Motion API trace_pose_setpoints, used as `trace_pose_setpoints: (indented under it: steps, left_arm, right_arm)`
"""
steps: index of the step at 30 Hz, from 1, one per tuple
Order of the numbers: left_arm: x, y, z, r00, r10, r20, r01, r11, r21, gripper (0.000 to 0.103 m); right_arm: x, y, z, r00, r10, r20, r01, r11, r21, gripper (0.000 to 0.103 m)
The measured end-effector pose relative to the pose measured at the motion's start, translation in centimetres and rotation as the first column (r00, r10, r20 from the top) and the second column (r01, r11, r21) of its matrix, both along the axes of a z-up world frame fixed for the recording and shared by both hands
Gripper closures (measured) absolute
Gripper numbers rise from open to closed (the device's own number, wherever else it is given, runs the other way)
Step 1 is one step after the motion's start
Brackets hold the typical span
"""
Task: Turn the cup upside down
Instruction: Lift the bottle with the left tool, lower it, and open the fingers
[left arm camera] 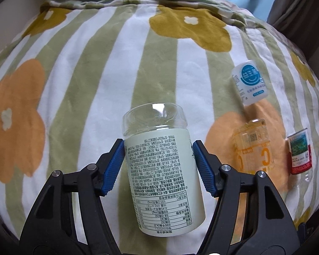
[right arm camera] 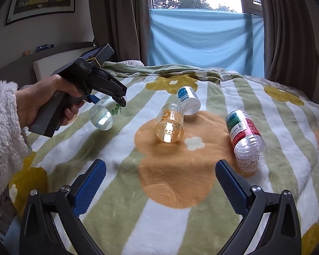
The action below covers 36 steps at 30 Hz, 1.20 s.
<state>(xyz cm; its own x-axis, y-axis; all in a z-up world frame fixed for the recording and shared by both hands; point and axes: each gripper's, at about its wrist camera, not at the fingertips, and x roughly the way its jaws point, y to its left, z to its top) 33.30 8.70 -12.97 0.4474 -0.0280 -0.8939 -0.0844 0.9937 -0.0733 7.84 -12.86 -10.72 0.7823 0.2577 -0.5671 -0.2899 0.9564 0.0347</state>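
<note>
A clear cup [left arm camera: 161, 170] with a pale green printed label sits between the blue pads of my left gripper [left arm camera: 158, 143], which is shut on its sides. Its print reads upside down and its clear rounded end points away from the camera. In the right wrist view a hand holds the left gripper [right arm camera: 108, 102] at the left, with the cup [right arm camera: 102, 114] tilted above the blanket. My right gripper [right arm camera: 160, 163] stands open over the blanket with nothing between its fingers.
On the flowered, striped blanket [right arm camera: 180, 180] lie an orange-tinted clear cup [right arm camera: 170, 125], a white cup with a blue label [right arm camera: 188, 99] and a clear cup with a red and green label [right arm camera: 245, 136]. Curtains and a window stand behind.
</note>
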Motion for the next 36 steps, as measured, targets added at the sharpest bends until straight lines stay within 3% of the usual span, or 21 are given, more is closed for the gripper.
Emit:
trace_pose_setpoints:
  steps: [5,9,12,20,26,30,32,34,36]
  left_arm:
    - [-4.2,-2.2,3.9,0.994,-0.11,0.031,0.109,0.994,0.026,0.041]
    - [-8.4,-5.7,5.2,0.973,-0.227,0.028,0.227,0.974,0.008,0.041]
    - [-11.2,-8.6,4.5,0.955,-0.295,0.014,0.296,0.954,-0.044,0.041]
    - [-15.0,-15.1,-0.3,0.917,-0.396,-0.051,0.392,0.917,-0.075,0.041]
    - [-15.5,-18.0,-2.1,0.908,-0.415,-0.057,0.415,0.91,-0.016,0.041]
    - [-15.4,-18.5,-2.7,0.908,-0.414,-0.071,0.413,0.91,-0.029,0.039]
    - [-15.6,-18.7,-2.9,0.904,-0.422,-0.068,0.423,0.906,-0.013,0.034]
    - [-15.8,-19.1,-2.7,0.896,-0.44,-0.054,0.441,0.897,-0.001,0.002]
    - [-16.2,-19.2,-2.3,0.896,-0.443,-0.039,0.444,0.896,0.021,0.0]
  right_arm:
    - [-1.8,-0.9,2.0,0.999,-0.025,0.035,0.025,1.0,0.02,0.0]
    - [-3.3,-2.3,3.3,0.997,-0.057,0.042,0.056,0.998,0.024,0.0]
    - [-4.2,-3.7,3.8,0.997,-0.075,0.021,0.074,0.996,0.039,0.0]
    - [-6.0,-8.1,3.1,0.985,-0.154,-0.075,0.158,0.986,0.058,0.0]
    - [-7.2,-10.6,3.0,0.976,-0.191,-0.106,0.199,0.977,0.075,0.0]
    - [-7.6,-11.3,3.1,0.973,-0.199,-0.114,0.21,0.974,0.09,0.0]
    - [-7.6,-11.4,3.3,0.973,-0.198,-0.117,0.209,0.973,0.099,0.0]
    - [-7.7,-11.4,3.5,0.975,-0.192,-0.116,0.205,0.972,0.115,0.0]
    - [-7.6,-11.5,3.9,0.976,-0.186,-0.112,0.2,0.972,0.122,0.0]
